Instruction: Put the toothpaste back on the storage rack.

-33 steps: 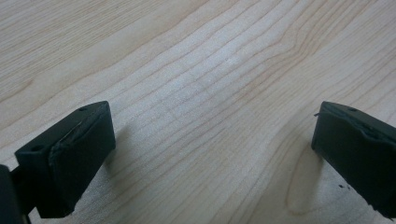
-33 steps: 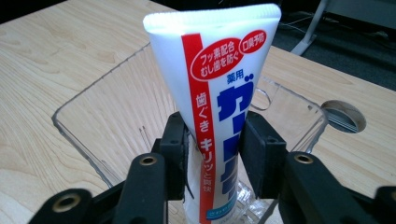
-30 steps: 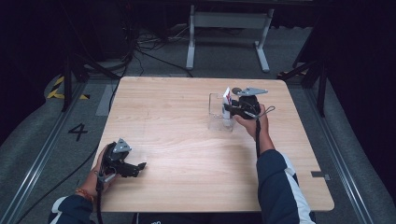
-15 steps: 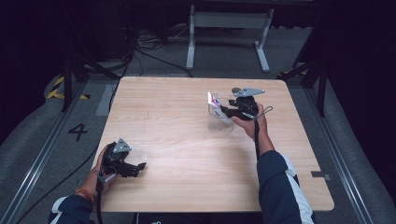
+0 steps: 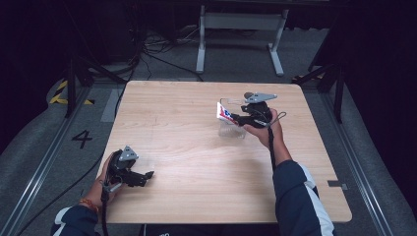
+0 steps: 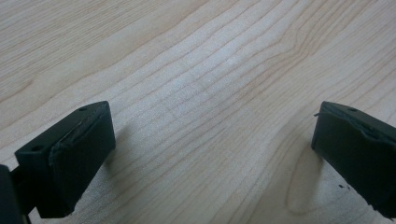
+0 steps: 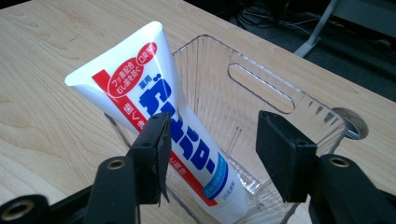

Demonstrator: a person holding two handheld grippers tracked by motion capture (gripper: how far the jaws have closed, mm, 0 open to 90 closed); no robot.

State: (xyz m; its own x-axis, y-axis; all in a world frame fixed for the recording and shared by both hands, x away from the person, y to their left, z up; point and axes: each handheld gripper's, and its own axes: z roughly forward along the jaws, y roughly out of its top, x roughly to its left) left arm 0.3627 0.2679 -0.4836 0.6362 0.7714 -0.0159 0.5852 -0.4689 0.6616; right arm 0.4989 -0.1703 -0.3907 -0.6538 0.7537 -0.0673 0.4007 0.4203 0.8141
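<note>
A white toothpaste tube (image 7: 140, 79) with red and blue print stands cap-down in a clear plastic container (image 7: 261, 88), leaning over its left rim. My right gripper (image 7: 217, 158) is open just above the container; its left jaw is close beside the tube and the right jaw stands well clear. In the high view the tube (image 5: 224, 112) tilts left out of the container (image 5: 232, 130) at the table's right middle, with the right gripper (image 5: 236, 118) beside it. My left gripper (image 5: 147, 175) rests near the front left corner, open (image 6: 210, 158) over bare wood.
The wooden table (image 5: 196, 196) has a round hole (image 7: 350, 123) just behind the container. Beyond the far edge, a grey metal stand (image 5: 241, 19) and cables lie on the dark floor. A rail runs along the floor at the left.
The tube has tipped from upright to leaning left in the container. The right gripper has opened off it and drawn back a little. The left gripper has stayed put.
</note>
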